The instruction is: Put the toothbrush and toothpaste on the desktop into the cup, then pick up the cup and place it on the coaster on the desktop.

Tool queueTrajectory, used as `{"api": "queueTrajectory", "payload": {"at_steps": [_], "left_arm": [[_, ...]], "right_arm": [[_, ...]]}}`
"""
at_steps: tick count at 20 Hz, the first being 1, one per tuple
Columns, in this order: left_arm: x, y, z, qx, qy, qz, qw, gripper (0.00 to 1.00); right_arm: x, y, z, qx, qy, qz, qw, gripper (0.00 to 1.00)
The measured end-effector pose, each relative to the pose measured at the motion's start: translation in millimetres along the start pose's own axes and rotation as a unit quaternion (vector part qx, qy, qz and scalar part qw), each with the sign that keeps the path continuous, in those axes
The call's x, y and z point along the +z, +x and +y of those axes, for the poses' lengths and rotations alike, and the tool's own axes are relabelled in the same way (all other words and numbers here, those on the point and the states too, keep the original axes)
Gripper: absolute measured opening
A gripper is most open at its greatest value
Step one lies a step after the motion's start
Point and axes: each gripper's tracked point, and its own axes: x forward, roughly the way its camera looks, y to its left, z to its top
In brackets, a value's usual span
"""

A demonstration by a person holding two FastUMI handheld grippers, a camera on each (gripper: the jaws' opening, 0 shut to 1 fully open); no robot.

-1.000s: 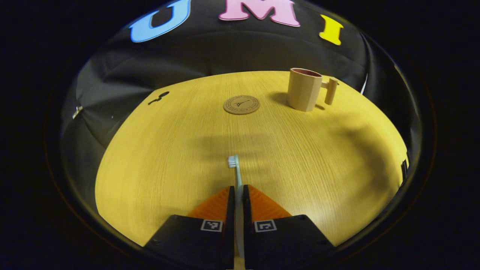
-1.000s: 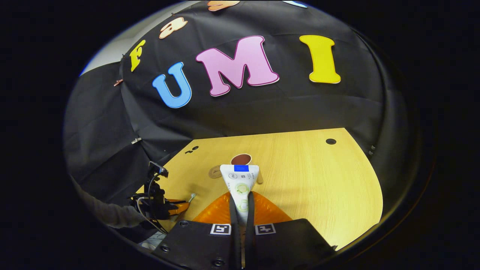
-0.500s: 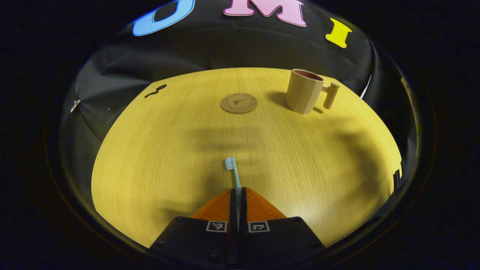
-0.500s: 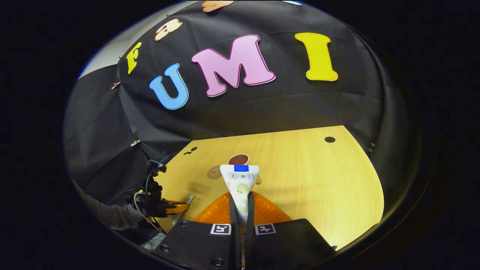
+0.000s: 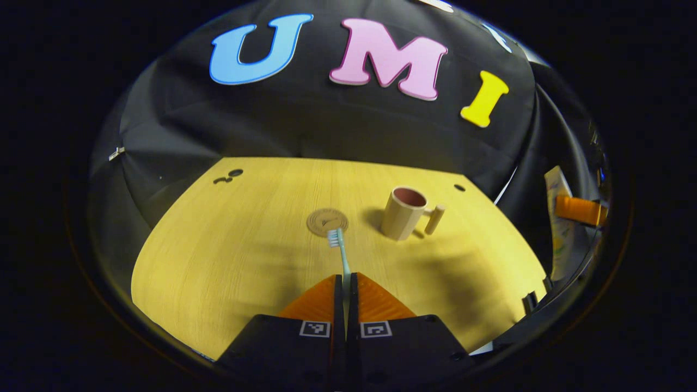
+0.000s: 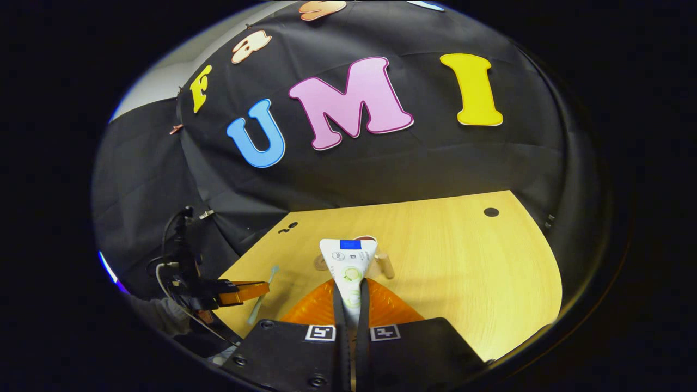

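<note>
My left gripper (image 5: pixel 345 279) is shut on the handle of a light-blue toothbrush (image 5: pixel 338 246), held above the wooden table (image 5: pixel 228 245), with the bristles pointing forward. Beyond it sit a round brown coaster (image 5: pixel 326 221) and, to its right, a tan cup (image 5: pixel 402 214) with a peg handle, upright and empty inside. My right gripper (image 6: pixel 351 283) is shut on a white toothpaste tube (image 6: pixel 350 264), raised over the table. The tube hides most of the cup; its handle (image 6: pixel 385 265) shows beside it. The left gripper (image 6: pixel 248 291) with the toothbrush (image 6: pixel 261 296) appears at the left.
The table (image 6: pixel 463 261) has a small cable hole (image 6: pixel 491 212) at the far right and a pair of holes (image 5: pixel 228 176) at the far left. Black cloth walls close the back and sides. The right gripper with the tube (image 5: pixel 558 218) hangs at the table's right edge.
My left gripper has risen from the table with the toothbrush in it and tilted up, so cup and coaster look smaller and farther. The right gripper has held almost still with the tube.
</note>
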Motion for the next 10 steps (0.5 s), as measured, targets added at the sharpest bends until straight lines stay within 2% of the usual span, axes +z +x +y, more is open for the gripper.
{"api": "queueTrajectory", "payload": {"at_steps": [5, 10], "left_arm": [[60.0, -28.7, -24.0, -0.029, -0.032, -0.068, 0.997, 0.06], [91.4, -43.2, -37.2, -0.052, -0.037, -0.107, 0.992, 0.06]], "right_arm": [[28.3, 23.8, 7.4, 0.013, 0.008, -0.029, 0.999, 0.08], [67.3, 81.0, 8.5, 0.022, 0.003, -0.075, 0.997, 0.08]]}}
